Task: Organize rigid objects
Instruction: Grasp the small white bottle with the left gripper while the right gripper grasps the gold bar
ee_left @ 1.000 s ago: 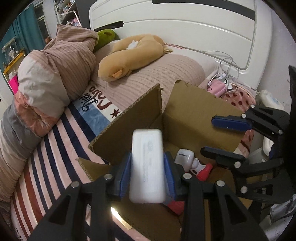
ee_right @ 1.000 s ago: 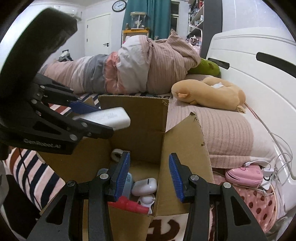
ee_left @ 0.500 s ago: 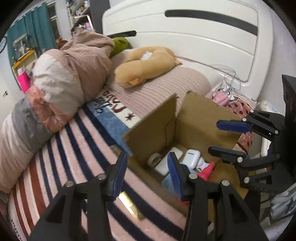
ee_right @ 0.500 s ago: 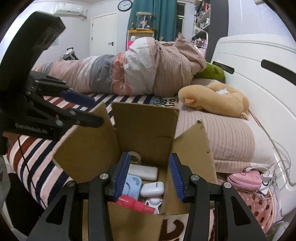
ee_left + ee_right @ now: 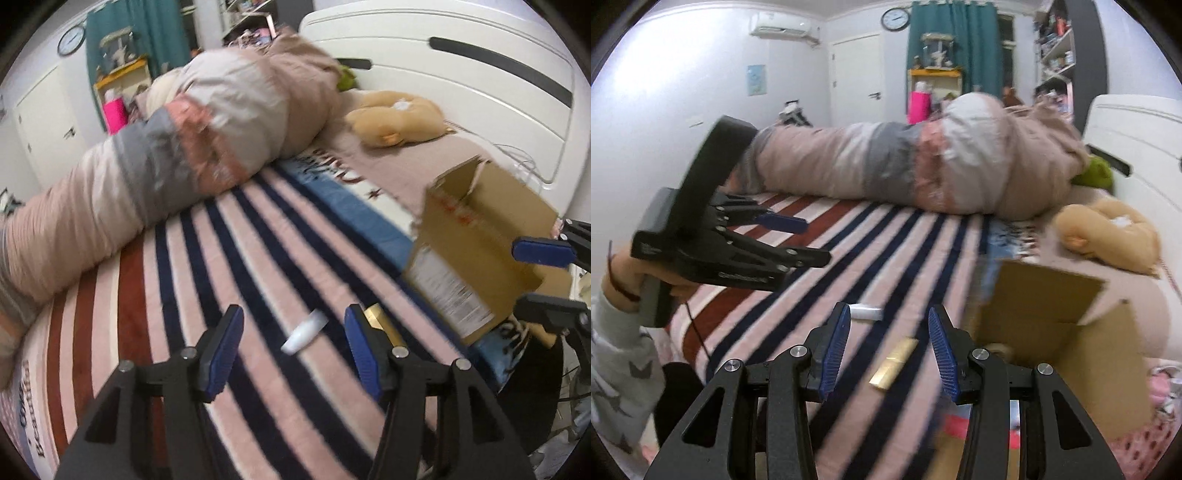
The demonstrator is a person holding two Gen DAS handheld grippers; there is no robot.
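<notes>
A small white object [image 5: 304, 332] lies on the striped blanket just ahead of my open, empty left gripper [image 5: 293, 345]; it also shows in the right wrist view [image 5: 866, 313]. A gold bar-shaped object [image 5: 384, 326] lies beside it, and sits between the fingers of my open, empty right gripper [image 5: 888, 354] in the right wrist view [image 5: 894, 363]. The open cardboard box [image 5: 476, 243] stands to the right on the bed, also in the right wrist view [image 5: 1052, 321]. The left gripper shows from the side in the right wrist view [image 5: 809, 240].
A rolled pink and grey duvet [image 5: 166, 155] lies across the far side of the bed. A tan plush toy [image 5: 397, 118] rests by the white headboard [image 5: 461, 62]. The striped blanket [image 5: 221, 266] covers the bed between the duvet and the box.
The left gripper let go of the white case into the box, then swung left away from the box toward the blanket. The right gripper also turned left, off the box.
</notes>
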